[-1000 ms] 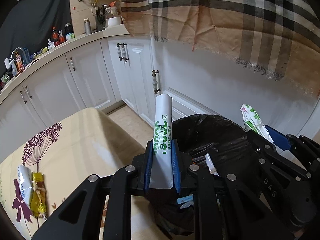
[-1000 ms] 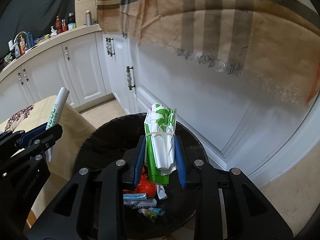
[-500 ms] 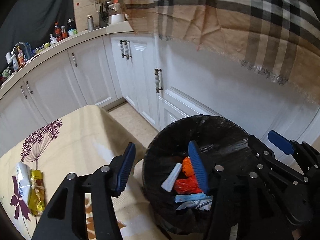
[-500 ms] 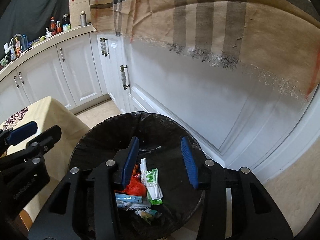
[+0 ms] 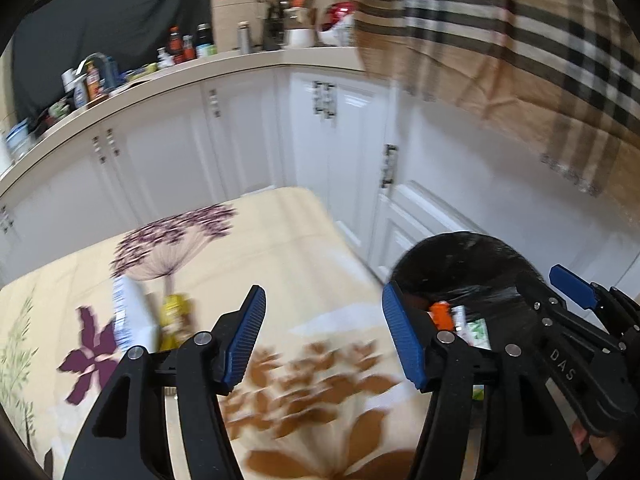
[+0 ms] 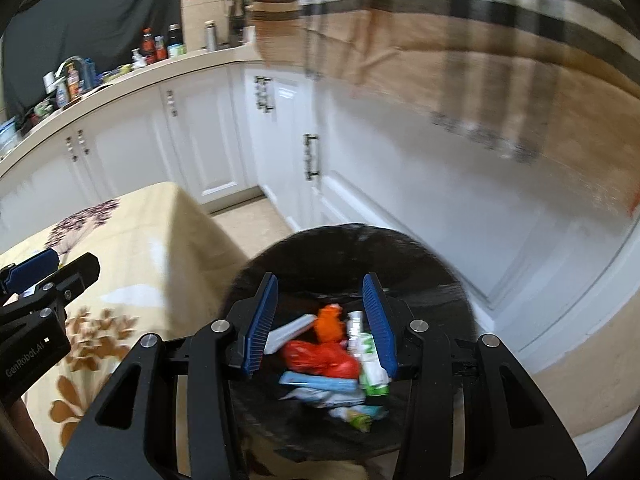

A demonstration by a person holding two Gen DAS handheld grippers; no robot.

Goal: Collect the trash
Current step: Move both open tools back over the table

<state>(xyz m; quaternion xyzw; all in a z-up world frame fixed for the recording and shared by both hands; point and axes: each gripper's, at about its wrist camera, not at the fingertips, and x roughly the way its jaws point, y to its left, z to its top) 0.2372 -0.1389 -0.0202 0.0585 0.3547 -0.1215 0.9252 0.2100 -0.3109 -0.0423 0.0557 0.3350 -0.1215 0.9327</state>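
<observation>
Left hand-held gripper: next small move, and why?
Probably carry the left hand-held gripper across the floral tablecloth toward the white packet and yellow wrapper lying side by side there. Its jaws have just been opening and nothing is between them; the black bin already holds trash, and those two look like the only litter in view outside the bin.

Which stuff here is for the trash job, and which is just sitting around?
For the job:
- black trash bin
- white wrapper on the table
- yellow wrapper beside it
- left tongs, right tongs, both open

Just there:
- counter bottles
- plaid cloth
- white cabinets
</observation>
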